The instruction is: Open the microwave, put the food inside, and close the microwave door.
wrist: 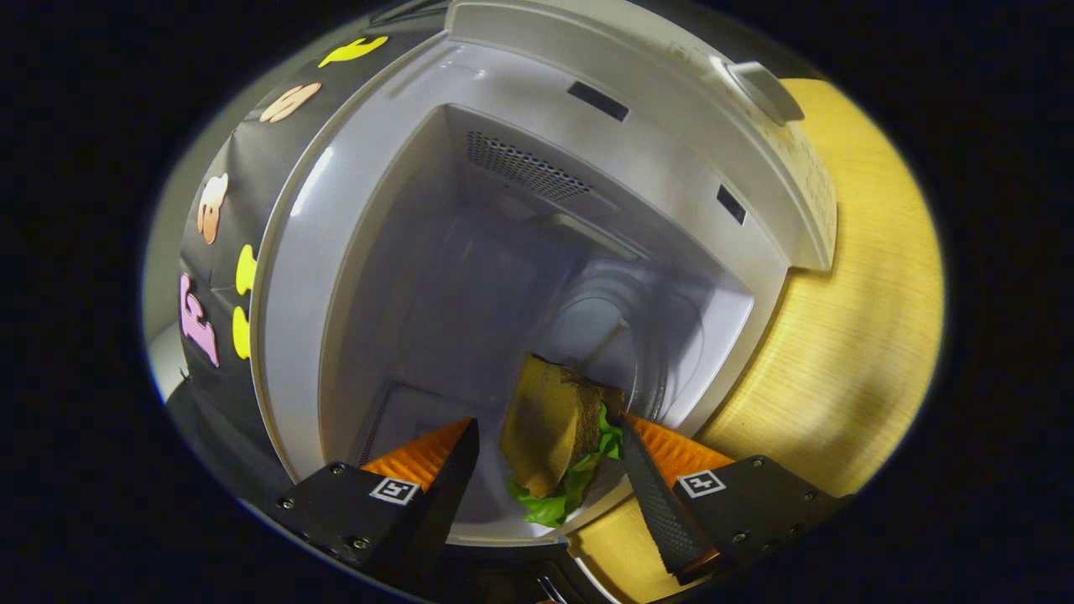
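Jaws [545,453] stand spread, I judge released: the sandwich [554,432] sits between them, nearer the right one, with a clear gap to the left finger, and I cannot tell whether the right one touches its lettuce. I see the microwave [537,226] with its door already open and the cavity straight ahead of me; the turntable [638,335] lies just beyond the food. The sandwich's long axis runs along my fingers, pointing inward, at the cavity's front lip. My next move, I judge, hinges on backing straight out toward the desk [847,335] without dragging the food along.
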Tool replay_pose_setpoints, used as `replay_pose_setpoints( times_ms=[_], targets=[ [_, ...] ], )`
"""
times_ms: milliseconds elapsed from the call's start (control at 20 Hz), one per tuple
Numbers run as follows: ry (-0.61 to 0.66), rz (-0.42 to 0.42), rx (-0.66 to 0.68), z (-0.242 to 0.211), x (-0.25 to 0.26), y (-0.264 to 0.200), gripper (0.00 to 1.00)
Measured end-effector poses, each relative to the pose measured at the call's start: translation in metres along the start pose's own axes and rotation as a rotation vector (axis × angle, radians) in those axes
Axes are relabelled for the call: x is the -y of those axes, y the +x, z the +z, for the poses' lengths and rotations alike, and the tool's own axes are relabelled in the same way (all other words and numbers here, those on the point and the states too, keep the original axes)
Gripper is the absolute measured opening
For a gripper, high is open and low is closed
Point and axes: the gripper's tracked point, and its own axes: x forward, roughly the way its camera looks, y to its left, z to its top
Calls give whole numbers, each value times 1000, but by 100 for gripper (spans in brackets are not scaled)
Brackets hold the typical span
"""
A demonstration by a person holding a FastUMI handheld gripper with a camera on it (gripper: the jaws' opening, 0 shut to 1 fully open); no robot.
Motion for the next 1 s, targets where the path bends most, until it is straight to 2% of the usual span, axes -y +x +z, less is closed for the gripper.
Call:
replay_pose_setpoints(
  times_ms=[150,450,1000],
  targets=[
    [-85,-27,-13,1,4,-18,96],
    [-181,-25,-48,12,-3,-57,96],
    [-524,112,-70,41,-58,-179,96]
  ],
)
